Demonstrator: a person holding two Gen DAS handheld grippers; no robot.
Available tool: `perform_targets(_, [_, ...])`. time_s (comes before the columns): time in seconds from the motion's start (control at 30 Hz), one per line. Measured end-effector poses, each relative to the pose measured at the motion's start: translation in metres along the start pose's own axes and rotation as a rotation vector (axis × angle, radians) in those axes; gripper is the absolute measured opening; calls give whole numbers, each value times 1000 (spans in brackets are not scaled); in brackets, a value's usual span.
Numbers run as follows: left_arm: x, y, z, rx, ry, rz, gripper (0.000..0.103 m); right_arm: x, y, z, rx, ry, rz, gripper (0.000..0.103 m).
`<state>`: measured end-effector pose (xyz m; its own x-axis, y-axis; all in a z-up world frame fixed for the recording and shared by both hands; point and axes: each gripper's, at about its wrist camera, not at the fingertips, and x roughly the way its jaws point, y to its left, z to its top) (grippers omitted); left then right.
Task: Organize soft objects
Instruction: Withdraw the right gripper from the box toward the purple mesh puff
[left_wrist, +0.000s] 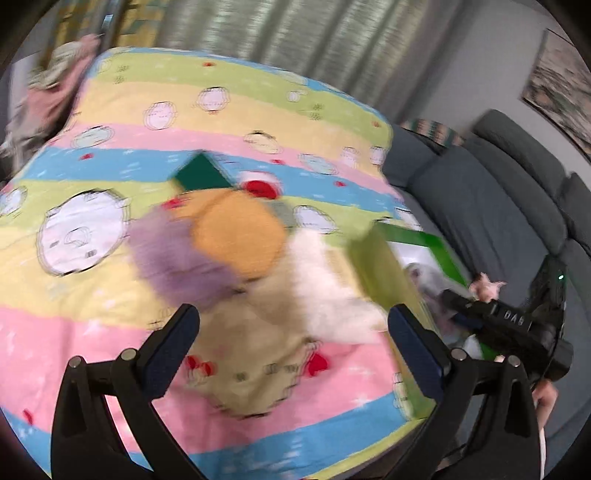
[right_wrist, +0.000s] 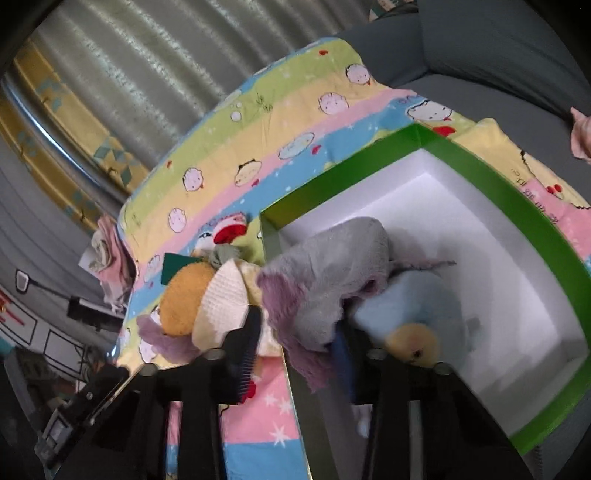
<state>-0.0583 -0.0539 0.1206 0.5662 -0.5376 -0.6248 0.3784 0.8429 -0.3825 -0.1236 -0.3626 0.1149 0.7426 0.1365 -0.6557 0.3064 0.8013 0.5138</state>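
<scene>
Two fisheye views split the scene between them. Nearest in the left wrist view, the left gripper hangs with its jaws spread wide and nothing between them, above a blurred heap of soft things on the striped blanket: a beige cloth closest, then a white fluffy piece, a purple furry piece and an orange plush, with a dark green sponge just behind. Only this view shows the right gripper from outside, at the right edge beside the green box.

The right wrist view alone shows inside that box. The right gripper is clamped on a grey and purple cloth, which drapes across the near wall of the green box. The cloth's long axis runs from its purple fringe, hanging outside by the fingers, up and rightward into the box, where its grey end rests on a pale blue plush with a yellow face. That plush lies on the white floor of the box, face toward the camera. Left of the box, the orange plush and a cream waffle cloth lie touching on the blanket. Beyond are grey sofa cushions and a curtain.
</scene>
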Motion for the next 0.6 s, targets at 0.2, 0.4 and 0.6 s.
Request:
perform_targets(0.2, [-6,59,-17,-106,-8,87,102,0,-1,19,-1,-177,-233,30])
perform_targets(0.4, [-7,100,-24,-202,-5,160,102,-18,12,22,-2,-245,-252,64])
perform_targets(0.6, [-18,116,-26,-222,-21,198,102,-28,85,0,-187,-228,-109,87])
